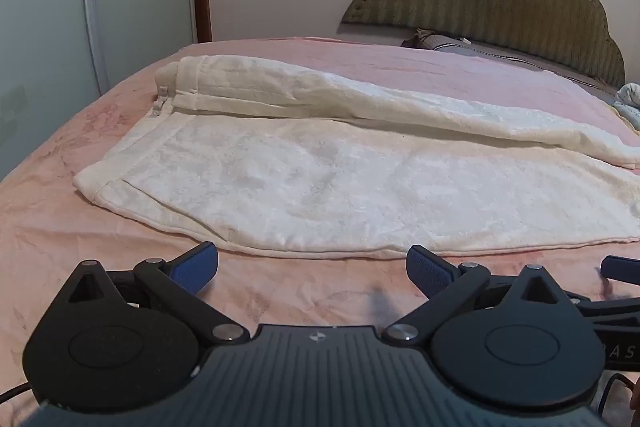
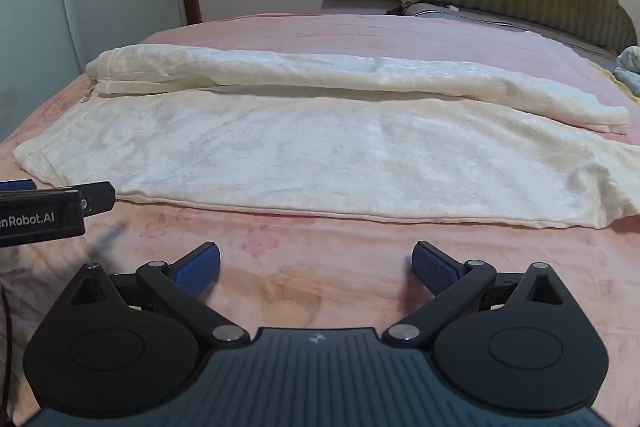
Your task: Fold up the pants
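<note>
Cream white pants (image 1: 320, 179) lie flat on the pink bed sheet (image 1: 120, 287), waistband at the left, legs running right. The far leg is bunched along the near one. They also show in the right wrist view (image 2: 300, 147). My left gripper (image 1: 312, 269) is open and empty, just short of the pants' near edge by the waist end. My right gripper (image 2: 316, 267) is open and empty, a little short of the near edge further along the leg. The left gripper's side (image 2: 60, 207) shows at the right wrist view's left edge.
A green padded headboard (image 1: 500, 7) stands at the back right with grey pillows (image 1: 460, 45) below it. A pale cloth (image 1: 628, 99) lies at the bed's right side. A wardrobe with glass doors (image 1: 48, 27) stands at the left.
</note>
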`<state>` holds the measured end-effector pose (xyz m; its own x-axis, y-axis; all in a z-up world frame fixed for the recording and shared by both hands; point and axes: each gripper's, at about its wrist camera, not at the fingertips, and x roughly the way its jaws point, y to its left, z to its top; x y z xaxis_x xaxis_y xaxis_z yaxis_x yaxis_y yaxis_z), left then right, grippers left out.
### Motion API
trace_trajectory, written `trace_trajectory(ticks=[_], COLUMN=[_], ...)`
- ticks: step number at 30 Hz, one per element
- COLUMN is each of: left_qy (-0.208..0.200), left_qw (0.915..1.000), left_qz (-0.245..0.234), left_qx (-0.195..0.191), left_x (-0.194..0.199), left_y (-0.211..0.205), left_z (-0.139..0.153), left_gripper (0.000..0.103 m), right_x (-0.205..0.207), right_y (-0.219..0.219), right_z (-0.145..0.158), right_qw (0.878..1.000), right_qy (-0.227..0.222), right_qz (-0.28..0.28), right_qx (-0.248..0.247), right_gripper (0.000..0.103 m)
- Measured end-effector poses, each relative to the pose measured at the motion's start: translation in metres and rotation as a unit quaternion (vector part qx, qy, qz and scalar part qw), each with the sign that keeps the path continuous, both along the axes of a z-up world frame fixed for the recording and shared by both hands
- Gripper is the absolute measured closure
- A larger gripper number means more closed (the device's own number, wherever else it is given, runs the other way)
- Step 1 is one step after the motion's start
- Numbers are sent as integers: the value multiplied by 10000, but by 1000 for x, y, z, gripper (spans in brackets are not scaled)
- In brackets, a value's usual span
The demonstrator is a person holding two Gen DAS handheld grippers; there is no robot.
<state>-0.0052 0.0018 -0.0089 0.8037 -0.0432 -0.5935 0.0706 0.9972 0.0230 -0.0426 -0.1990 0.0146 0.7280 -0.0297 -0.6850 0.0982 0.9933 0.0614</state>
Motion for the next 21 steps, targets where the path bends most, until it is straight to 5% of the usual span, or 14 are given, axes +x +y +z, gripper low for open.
trace_trajectory(ticks=[21], left_qy=[63], left_qw=[9998], left_qz=[-38], left_qx=[158], left_x=[1], left_y=[-1], left_z=[-4], left_gripper=[1], right_x=[-2], right_y=[-4], right_z=[-4], right_qw=[9999], right_qy=[19], right_qz=[-86], right_qx=[126], right_gripper=[0])
